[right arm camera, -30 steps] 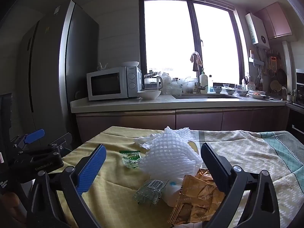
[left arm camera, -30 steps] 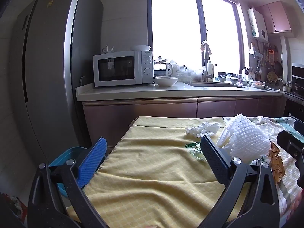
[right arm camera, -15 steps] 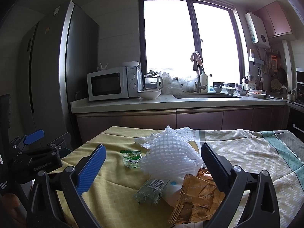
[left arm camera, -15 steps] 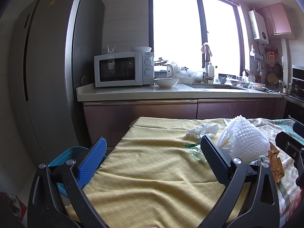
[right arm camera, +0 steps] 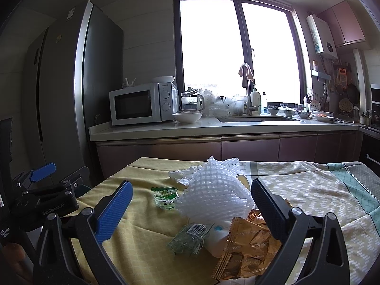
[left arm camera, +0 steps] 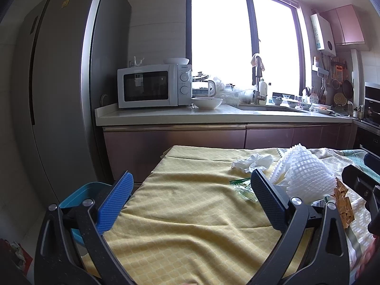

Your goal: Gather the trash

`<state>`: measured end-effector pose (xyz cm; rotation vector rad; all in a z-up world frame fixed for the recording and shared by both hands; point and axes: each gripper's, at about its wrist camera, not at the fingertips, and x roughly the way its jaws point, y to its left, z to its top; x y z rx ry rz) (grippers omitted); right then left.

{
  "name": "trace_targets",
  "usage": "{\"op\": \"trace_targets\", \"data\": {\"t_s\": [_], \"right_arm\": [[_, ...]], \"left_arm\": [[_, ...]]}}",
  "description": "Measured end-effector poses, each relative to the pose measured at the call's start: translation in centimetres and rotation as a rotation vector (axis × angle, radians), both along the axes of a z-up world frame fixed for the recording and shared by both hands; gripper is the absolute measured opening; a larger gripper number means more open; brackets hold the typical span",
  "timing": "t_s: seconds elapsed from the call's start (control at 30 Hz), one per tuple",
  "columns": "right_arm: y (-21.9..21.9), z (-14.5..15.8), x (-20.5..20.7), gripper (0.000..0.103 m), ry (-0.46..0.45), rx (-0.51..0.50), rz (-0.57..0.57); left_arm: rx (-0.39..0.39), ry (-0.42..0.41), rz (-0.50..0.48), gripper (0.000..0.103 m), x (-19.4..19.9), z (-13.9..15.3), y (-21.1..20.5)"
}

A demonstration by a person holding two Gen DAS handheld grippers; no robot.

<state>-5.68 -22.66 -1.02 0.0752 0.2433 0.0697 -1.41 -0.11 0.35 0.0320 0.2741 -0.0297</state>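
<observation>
Trash lies in a heap on a table with a yellow cloth (right arm camera: pixel 142 249): white foam netting (right arm camera: pixel 213 194), a crumpled white tissue (left arm camera: pixel 253 162), a small green wrapper (right arm camera: pixel 166 196), a clear green-tinted wrapper with a barcode (right arm camera: pixel 188 238) and a gold snack bag (right arm camera: pixel 249 244). My right gripper (right arm camera: pixel 190 209) is open and empty, just before the heap. My left gripper (left arm camera: pixel 190 198) is open and empty over bare cloth, left of the heap. The netting also shows in the left wrist view (left arm camera: pixel 306 178). A blue bin (left arm camera: pixel 80 196) stands beside the table's left edge.
A grey fridge (left arm camera: pixel 59 95) stands at the left. A counter (left arm camera: pixel 213 116) behind the table carries a microwave (left arm camera: pixel 152 85), a bowl and a sink. The cloth's right part (right arm camera: pixel 320 190) is patterned white and teal.
Both views have shifted very slightly; the grippers stay open and the trash has not moved.
</observation>
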Motion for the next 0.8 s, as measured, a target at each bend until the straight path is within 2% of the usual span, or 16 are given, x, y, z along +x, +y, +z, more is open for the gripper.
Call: {"op": "trace_targets", "data": {"t_s": [0.8], "right_arm": [[-0.18,0.02,-0.13,0.097,0.001,0.008,0.011]], "left_arm": [[-0.013,0.005,-0.010,0.097,-0.13,-0.41,-0.40]]}}
